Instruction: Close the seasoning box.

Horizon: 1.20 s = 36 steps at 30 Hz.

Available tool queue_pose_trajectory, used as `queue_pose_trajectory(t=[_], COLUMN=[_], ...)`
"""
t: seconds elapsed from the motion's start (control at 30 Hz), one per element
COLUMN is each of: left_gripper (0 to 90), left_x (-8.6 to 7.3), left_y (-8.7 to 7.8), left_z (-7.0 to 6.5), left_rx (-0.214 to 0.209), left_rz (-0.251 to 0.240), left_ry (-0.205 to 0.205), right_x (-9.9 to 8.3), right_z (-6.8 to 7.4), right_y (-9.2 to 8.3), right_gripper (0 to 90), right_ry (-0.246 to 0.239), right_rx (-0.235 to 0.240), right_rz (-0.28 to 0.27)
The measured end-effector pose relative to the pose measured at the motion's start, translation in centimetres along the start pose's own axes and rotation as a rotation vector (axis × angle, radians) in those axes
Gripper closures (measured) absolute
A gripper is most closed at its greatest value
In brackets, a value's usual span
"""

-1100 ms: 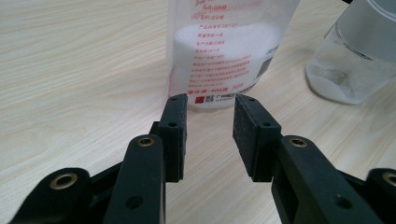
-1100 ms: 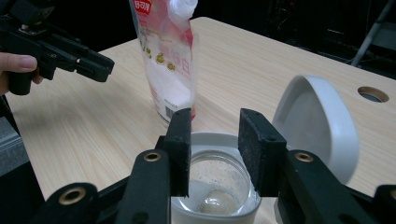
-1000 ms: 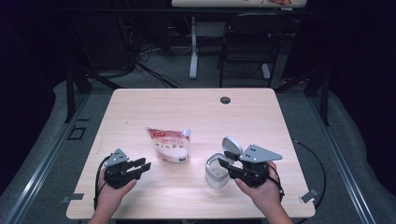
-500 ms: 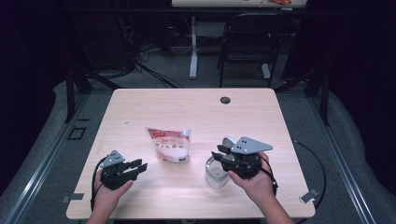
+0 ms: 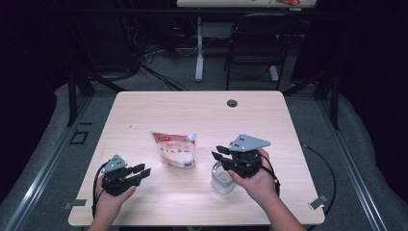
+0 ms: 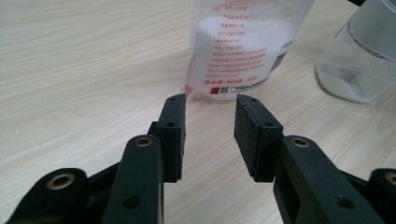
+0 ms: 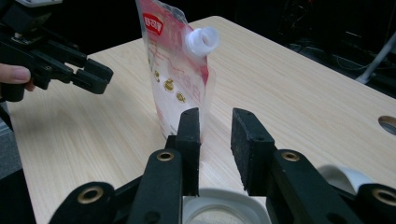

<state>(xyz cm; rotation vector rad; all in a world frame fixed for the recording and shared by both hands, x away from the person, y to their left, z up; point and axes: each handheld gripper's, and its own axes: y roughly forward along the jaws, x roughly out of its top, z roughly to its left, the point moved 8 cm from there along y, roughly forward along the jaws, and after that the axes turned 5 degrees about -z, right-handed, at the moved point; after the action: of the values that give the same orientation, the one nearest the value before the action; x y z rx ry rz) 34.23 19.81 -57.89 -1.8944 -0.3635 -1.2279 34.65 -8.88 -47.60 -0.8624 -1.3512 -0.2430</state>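
looks like the job here is getting the white powder from the spouted pouch [image 5: 175, 150] into the clear jar [image 5: 223, 179], and it's barely started. the pouch stands upright near the middle of the table [image 5: 192, 110], cap off, its open white spout [image 7: 201, 40] pointing up, and nobody holds it. the jar sits just to its right at the front edge, open on top, with a little white stuff already in the bottom as seen in the left gripper view [image 6: 359, 56].

the right gripper [image 5: 220, 155] hovers right above the jar's open mouth, aimed at the pouch; its jaws have just been closing in, but nothing sits between the pads, so it's a narrow empty gap. the left gripper [image 5: 142, 172] rests low on the table left of the pouch, jaws partway apart and empty, pointing at the pouch's bottom edge.

so what's left, i'd say: grab the pouch, tip the spout over the jar, pour, set it back down. basically everything.
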Motion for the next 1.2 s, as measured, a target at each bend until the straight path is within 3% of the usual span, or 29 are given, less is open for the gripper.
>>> queue_pose_trajectory(t=[0.37,0.73,1.2], left_gripper=[64.2,64.3,65.0], left_x=[-0.1,-0.2,-0.2], left_y=[0.1,0.0,0.1], left_z=[0.1,0.3,0.2], left_rx=[-0.004,-0.008,-0.011], left_rz=[0.002,-0.002,0.001], left_ry=[0.004,0.003,0.004], right_x=[2.7,4.4,6.0], right_z=[0.5,1.1,1.5], right_y=[2.1,4.0,5.9], right_gripper=[74.0,73.1,71.2], right_ry=[-0.029,-0.025,-0.031], right_rx=[0.045,0.078,0.088], right_rz=[0.012,0.001,0.001])
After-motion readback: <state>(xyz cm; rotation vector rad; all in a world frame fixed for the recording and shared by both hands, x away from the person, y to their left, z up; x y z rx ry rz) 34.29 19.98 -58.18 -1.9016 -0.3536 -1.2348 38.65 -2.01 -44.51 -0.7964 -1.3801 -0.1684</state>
